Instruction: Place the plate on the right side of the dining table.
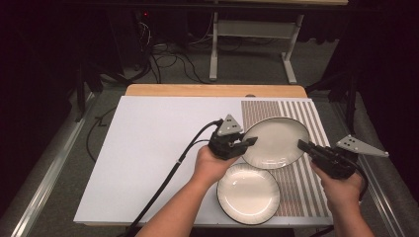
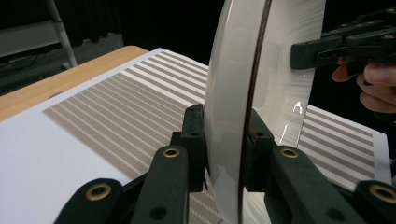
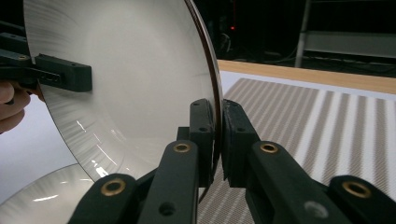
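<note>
I am holding the round white dark-rimmed ceramic plate lifted, just beyond the second matching plate; left gripper and right gripper are clamping opposite rims. Setting down is remaining.

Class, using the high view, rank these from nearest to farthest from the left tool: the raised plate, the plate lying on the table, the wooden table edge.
1. Raised white dark-rimmed plate: gripped, right of the left tool.
2. Flat white plate: below, near edge.
3. Wooden table edge: far side.
</note>
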Action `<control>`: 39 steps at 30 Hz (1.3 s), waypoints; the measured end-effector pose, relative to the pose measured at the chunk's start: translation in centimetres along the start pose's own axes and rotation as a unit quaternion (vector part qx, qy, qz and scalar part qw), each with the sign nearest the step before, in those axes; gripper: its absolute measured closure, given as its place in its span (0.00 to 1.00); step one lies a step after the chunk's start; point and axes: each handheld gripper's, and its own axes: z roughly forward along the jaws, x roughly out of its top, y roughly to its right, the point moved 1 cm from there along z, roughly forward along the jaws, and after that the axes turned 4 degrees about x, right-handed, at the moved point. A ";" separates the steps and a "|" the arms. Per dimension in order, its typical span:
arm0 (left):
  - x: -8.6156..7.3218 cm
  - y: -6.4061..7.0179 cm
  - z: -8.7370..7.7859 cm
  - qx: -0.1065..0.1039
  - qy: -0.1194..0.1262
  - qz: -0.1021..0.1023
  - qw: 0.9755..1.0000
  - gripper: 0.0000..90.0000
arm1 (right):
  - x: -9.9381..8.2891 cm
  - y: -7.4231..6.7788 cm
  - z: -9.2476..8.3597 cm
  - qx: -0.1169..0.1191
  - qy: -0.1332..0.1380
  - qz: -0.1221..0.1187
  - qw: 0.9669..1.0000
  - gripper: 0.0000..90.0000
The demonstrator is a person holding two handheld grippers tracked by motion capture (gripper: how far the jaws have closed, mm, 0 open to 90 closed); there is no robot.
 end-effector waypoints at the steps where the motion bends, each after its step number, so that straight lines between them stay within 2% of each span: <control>1: 0.1 0.0 0.5 -0.001 -0.001 0.000 1.000 0.83 | 0.0 0.3 -0.2 -0.005 0.001 0.000 1.000 0.96; 9: 0.4 0.2 4.2 -0.017 -0.012 0.001 1.000 0.83 | -0.9 2.7 -1.1 -0.037 -0.006 0.014 0.999 0.96; 14: 0.1 0.6 6.1 -0.021 -0.030 0.010 0.999 0.81 | -1.8 3.6 -1.8 -0.053 -0.017 0.017 0.998 0.96; 19: -0.3 1.1 7.5 -0.028 -0.042 0.003 0.999 0.80 | -2.5 4.2 -2.5 -0.064 -0.026 0.021 0.997 0.96; 27: -1.3 1.2 8.9 -0.030 -0.073 -0.009 0.997 0.79 | -3.8 4.9 -2.5 -0.069 -0.046 0.031 0.996 0.96; 34: -2.0 1.4 9.5 -0.036 -0.088 -0.016 0.995 0.78 | -4.5 4.9 -2.6 -0.074 -0.056 0.034 0.995 0.97; 39: -2.6 1.4 9.6 -0.042 -0.089 -0.020 0.995 0.77 | -4.8 4.8 -2.7 -0.074 -0.064 0.031 0.995 0.97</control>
